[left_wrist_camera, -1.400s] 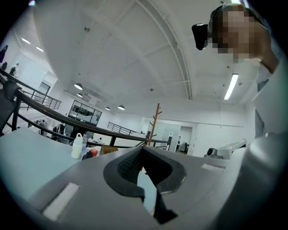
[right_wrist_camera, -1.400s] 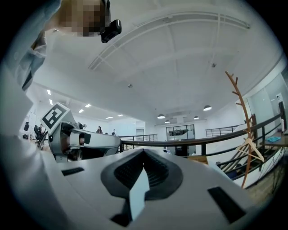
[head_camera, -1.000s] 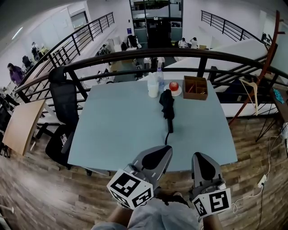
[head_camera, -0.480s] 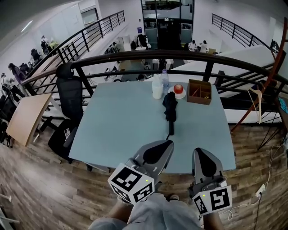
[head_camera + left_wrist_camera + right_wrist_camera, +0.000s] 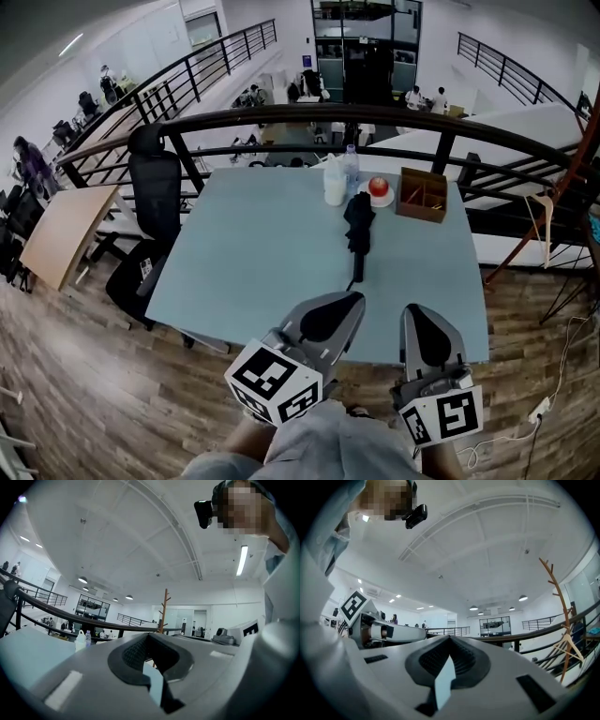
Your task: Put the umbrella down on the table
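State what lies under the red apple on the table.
A white plate shows around the apple and rests on the table. The apple covers the plate's middle, so anything there cannot be seen.

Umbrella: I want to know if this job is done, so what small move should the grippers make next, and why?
Probably just draw both grippers back from the table's near edge. The folded umbrella already lies flat on the table, apart from both grippers. The left gripper and right gripper are shut with nothing between their jaws, so the task looks finished.
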